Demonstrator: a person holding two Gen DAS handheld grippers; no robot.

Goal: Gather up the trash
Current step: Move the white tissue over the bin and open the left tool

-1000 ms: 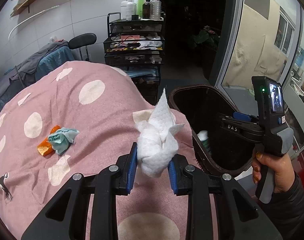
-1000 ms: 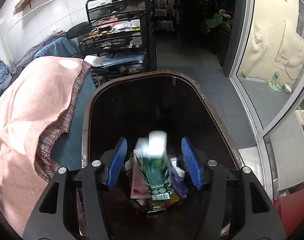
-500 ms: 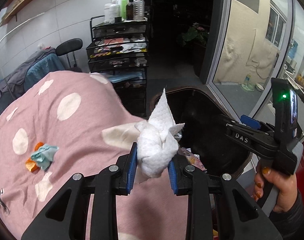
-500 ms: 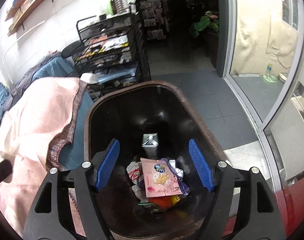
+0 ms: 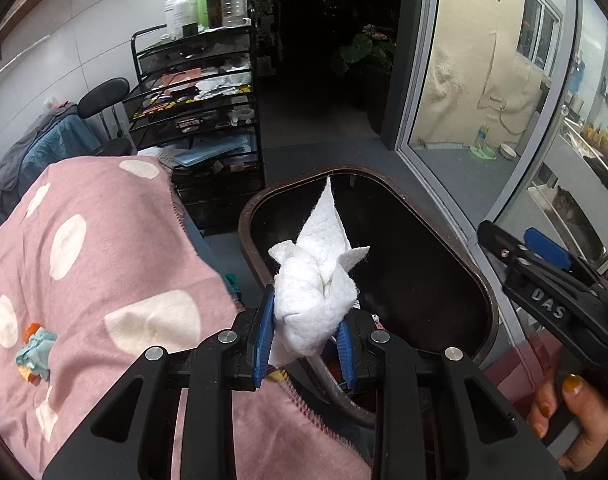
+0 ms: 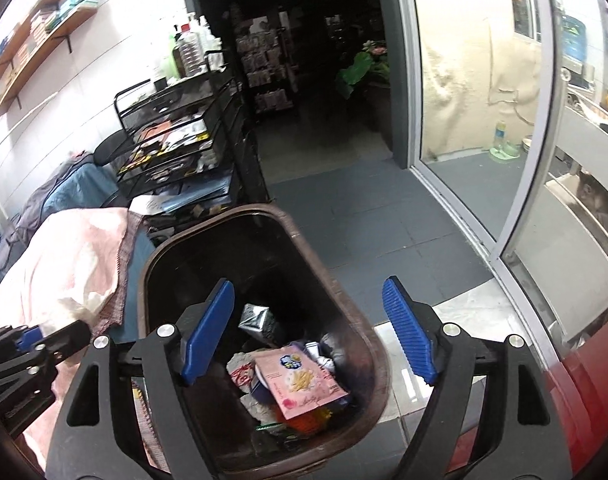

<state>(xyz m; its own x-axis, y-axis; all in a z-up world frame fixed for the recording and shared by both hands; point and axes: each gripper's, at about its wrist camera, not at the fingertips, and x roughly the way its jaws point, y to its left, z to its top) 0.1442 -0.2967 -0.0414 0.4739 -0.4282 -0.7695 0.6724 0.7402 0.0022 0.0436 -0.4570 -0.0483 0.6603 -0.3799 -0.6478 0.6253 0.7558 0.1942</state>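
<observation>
The left gripper (image 5: 304, 330) is clamped on a crumpled white paper towel (image 5: 313, 280), its blue pads pressed into both sides of the wad, and one pointed corner of the sheet sticks up in front of the dark mouth of the trash bin (image 5: 485, 292). The wad sits at the near-left edge of the bin's brown rim, where the rim meets the hem of the pink polka-dot blanket (image 5: 116, 264). On that blanket, well to the left of the gripper, lies a small teal scrap (image 5: 36, 350) bunched on top of an orange wrapper (image 5: 32, 330). The right gripper (image 6: 309, 334) hangs above the same bin with its jaws spread wide and nothing between them; in the left wrist view it appears at the right edge, gripped by the person's right hand (image 5: 571, 420) with orange-painted nails. Below it, the bin's bottom holds a pink snack packet (image 6: 300, 382), a dark carton (image 6: 258, 318) lying farther back, and other crumpled wrappers I cannot tell apart. Beyond the bin stands a black wire rack (image 5: 196, 120) stacked with papers, with pump bottles (image 5: 206, 0) on its top shelf. To the right, a glass sliding door (image 5: 483, 80) opens onto a pale wall outside.
</observation>
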